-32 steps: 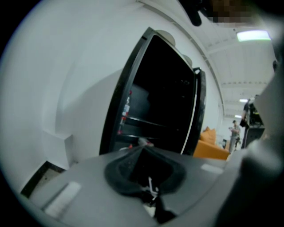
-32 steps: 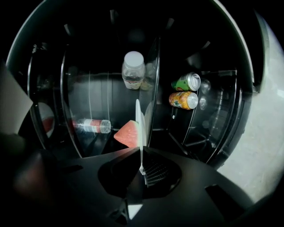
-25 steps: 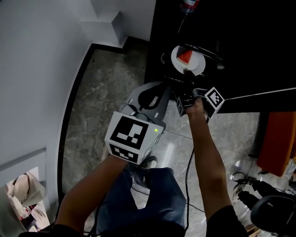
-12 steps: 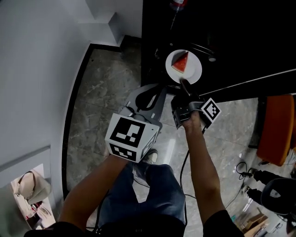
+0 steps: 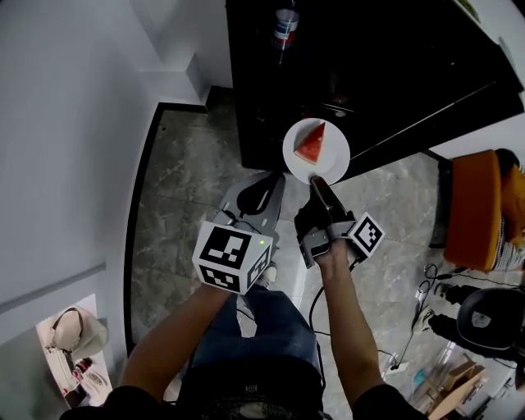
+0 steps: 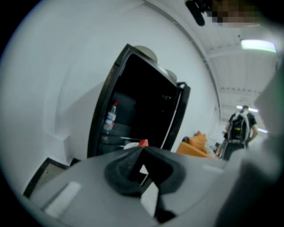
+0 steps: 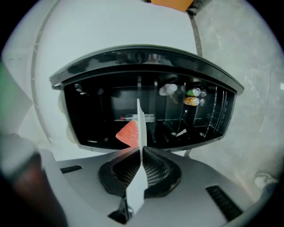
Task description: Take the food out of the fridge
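A white plate [image 5: 294, 156] carrying a red watermelon slice [image 5: 312, 144] hangs in front of the open black fridge [image 5: 369, 74], just outside its dark interior. My right gripper [image 5: 317, 182] is shut on the plate's near rim. In the right gripper view the plate [image 7: 140, 128] stands edge-on between the pads, with the watermelon slice [image 7: 128, 133] on its left. My left gripper [image 5: 274, 180] hovers just left of the plate, its jaws shut and empty. The left gripper view shows that gripper [image 6: 143, 170] facing the fridge [image 6: 142, 106], with the slice [image 6: 143, 142] peeking above its jaws.
A bottle [image 5: 285, 25] stands in the fridge, and more small items [image 7: 191, 96] sit on its shelves. An orange seat [image 5: 472, 209] is at the right and cables [image 5: 426, 287] lie on the grey stone floor. A white wall [image 5: 74, 123] runs along the left. A person [image 6: 239, 128] stands far off.
The right gripper has drawn the plate out of the fridge, up and toward me. The left gripper has risen alongside it and stays empty.
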Available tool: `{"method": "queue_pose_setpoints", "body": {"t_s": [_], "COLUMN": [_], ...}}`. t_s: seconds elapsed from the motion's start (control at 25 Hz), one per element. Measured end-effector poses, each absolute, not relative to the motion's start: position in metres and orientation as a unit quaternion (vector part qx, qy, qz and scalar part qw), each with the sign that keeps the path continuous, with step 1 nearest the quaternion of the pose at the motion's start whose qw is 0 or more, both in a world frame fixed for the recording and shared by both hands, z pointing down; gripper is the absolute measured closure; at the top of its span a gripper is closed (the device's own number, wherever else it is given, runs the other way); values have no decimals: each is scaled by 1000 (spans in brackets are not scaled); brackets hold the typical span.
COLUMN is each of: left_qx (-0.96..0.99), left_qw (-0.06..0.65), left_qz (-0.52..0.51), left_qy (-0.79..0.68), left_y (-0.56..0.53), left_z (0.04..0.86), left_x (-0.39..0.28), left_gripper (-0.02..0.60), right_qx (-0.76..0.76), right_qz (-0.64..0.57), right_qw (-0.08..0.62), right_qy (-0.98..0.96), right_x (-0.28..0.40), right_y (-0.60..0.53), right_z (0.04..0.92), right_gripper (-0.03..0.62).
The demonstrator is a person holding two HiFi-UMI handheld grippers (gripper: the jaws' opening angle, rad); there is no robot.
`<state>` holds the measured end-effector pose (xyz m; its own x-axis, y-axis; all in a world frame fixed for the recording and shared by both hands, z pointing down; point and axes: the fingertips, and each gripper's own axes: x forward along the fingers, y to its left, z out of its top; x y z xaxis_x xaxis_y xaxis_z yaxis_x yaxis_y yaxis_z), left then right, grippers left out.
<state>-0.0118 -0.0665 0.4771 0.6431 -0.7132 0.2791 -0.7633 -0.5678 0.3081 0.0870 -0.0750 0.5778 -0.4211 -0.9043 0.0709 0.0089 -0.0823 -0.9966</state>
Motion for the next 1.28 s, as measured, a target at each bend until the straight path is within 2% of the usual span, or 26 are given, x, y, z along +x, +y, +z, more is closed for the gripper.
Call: {"method": "queue_pose_setpoints", "body": {"t_s": [0.64,1.0,1.28], "left_qx": [886,895,899], "left_qw": [193,141,129], "left_qz": [33,29,37], "left_qy": [-420,-422,-418], "left_y": [-22,-20,-15], "left_z": [328,291,289], "left_x": [-12,-1,5], "left_gripper": [580,580,580], "right_qx": [-378,-385,-387], "right_qz": [-594,-582,-586], "right_qw": [393,365,361], "right_qy": [591,617,614], "right_x": [93,101,102], "right_y": [-5,16,26], "right_z": [363,321,316], "right_gripper": [582,582,583]}}
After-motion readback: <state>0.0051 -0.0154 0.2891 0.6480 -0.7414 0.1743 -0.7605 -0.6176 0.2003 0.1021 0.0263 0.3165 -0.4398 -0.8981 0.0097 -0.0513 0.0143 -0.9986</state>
